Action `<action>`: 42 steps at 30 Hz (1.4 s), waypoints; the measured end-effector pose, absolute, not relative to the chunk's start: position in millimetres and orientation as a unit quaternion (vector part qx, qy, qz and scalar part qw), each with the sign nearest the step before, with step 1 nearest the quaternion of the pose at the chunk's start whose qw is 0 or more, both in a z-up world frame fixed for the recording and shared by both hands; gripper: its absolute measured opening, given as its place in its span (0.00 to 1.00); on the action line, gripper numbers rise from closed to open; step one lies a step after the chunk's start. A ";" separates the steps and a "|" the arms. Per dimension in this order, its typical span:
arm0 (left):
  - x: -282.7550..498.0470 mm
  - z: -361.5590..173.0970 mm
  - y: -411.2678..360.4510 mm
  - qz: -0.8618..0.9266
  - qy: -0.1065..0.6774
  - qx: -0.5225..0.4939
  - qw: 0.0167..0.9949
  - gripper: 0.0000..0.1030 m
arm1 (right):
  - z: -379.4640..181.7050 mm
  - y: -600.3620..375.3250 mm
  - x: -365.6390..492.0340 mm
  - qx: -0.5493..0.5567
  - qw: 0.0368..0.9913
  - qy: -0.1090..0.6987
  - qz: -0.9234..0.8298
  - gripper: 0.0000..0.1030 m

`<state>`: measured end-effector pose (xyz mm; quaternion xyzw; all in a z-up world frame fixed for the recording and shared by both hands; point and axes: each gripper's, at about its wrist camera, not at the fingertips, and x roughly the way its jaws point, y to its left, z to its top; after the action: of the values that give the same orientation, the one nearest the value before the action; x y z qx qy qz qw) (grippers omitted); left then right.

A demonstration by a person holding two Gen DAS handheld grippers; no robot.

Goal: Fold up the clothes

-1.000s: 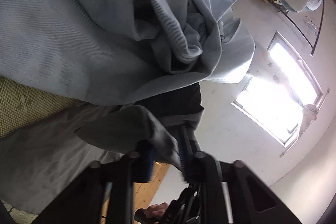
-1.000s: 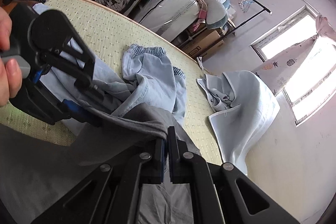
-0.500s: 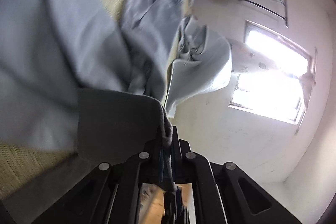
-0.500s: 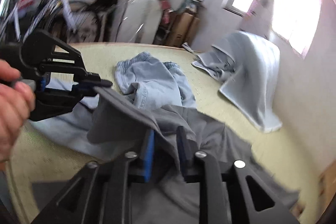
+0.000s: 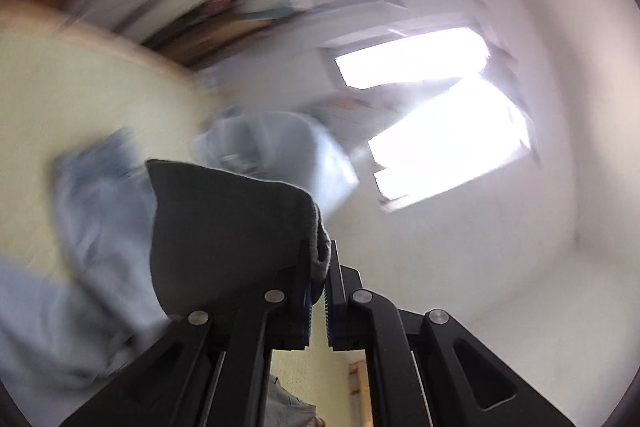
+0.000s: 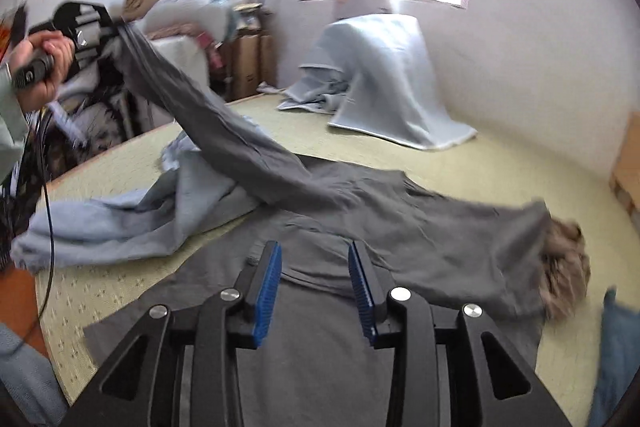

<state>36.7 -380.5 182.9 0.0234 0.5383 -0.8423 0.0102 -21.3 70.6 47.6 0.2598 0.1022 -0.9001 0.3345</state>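
Straw mat (image 6: 500,163) | left tool (image 5: 319,263) clamps grey garment (image 6: 400,227) | right tool (image 6: 315,267) wide open, holding nothing

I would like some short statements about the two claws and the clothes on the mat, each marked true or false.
1. The left claw grips the dark grey cotton garment. True.
2. The right claw is closed on cloth. False: it is open, holding nothing.
3. The grey garment lies fully flat. False: one part is lifted.
4. A pale blue denim garment lies on the yellow woven mat. True.
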 end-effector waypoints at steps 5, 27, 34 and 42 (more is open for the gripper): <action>-26.6 240.6 -287.5 -0.905 0.398 0.076 -0.126 0.03 | 31.7 100.7 -40.9 0.283 0.330 0.050 -0.899 0.35; -178.4 14.3 102.6 -0.840 0.103 0.474 -0.245 0.03 | 26.4 264.0 -123.2 0.331 0.187 -0.133 -0.915 0.36; -170.8 -36.8 139.1 -0.805 0.083 0.536 -0.240 0.13 | 18.0 290.9 -136.8 0.344 0.163 -0.176 -0.908 0.38; -117.9 -17.3 40.4 -0.810 0.227 0.491 -0.227 0.89 | 9.6 292.3 -142.1 0.355 0.169 -0.188 -0.900 0.38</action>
<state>-117.9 40.4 -17.3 0.4912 0.2266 -0.8099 -0.2270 -142.1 292.3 9.6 0.3548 -0.1878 -0.9002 0.1685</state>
